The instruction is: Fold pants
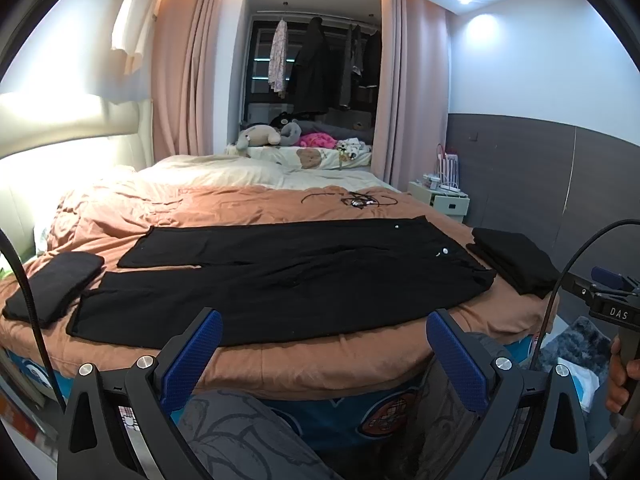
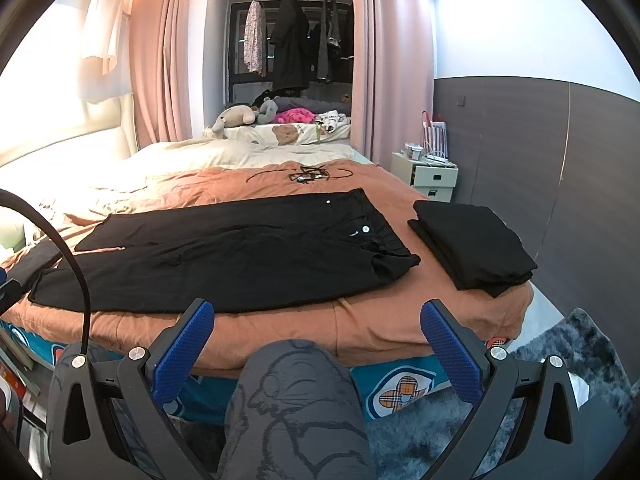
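Black pants (image 1: 280, 280) (image 2: 232, 256) lie spread flat across the orange blanket, waist with white buttons to the right, legs running left. My left gripper (image 1: 324, 344) hangs open in front of the bed's near edge, short of the pants, with nothing between its blue pads. My right gripper (image 2: 318, 336) is open too, level with the bed edge below the waist end, also holding nothing. In the left wrist view the right gripper's body (image 1: 612, 308) shows at the far right, held by a hand.
A folded black garment (image 2: 472, 248) (image 1: 516, 260) sits at the bed's right corner; another dark folded piece (image 1: 56, 284) lies at the left. A tangle of cables (image 2: 304, 176) lies farther back. The person's patterned knees (image 2: 296, 408) press against the bed front. A nightstand (image 2: 432, 176) stands right.
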Tool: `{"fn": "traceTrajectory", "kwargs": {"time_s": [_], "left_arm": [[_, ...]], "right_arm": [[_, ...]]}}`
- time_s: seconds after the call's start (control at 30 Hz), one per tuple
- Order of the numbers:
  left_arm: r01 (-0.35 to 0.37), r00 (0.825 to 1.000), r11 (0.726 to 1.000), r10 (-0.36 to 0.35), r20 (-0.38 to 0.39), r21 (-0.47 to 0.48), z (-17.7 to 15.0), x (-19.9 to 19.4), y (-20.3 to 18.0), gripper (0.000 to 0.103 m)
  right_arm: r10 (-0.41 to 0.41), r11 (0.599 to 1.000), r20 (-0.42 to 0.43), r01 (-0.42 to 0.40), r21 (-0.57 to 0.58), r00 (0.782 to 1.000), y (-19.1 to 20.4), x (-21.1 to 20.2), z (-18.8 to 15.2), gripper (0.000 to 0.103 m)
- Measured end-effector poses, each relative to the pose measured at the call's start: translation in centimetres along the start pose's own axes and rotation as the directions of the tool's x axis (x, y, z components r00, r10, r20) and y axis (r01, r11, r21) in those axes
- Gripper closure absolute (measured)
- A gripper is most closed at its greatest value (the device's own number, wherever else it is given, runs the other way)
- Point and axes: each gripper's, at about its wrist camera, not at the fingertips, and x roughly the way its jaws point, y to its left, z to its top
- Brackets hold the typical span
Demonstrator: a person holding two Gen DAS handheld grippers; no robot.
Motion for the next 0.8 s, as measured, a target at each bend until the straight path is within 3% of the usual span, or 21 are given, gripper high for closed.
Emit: {"fn": "traceTrajectory", "kwargs": {"time_s": [0.53, 0.8], "left_arm": [[0.006, 1.0, 1.0, -0.006, -0.005, -0.001, 0.21, -0.12, 0.04, 0.0], [0.011, 1.0, 1.0, -0.011, -0.011, -0.004, 0.56, -0.14, 0.28, 0.0]], "right_arm": [[0.014, 0.999, -0.008, -0.014, 0.032, 1.0, -0.85, -0.06, 0.0, 0.0], [-0.02, 0.999, 0.008, 0.019, 0.03, 1.0, -0.12, -0.07, 0.08, 0.0]]}}
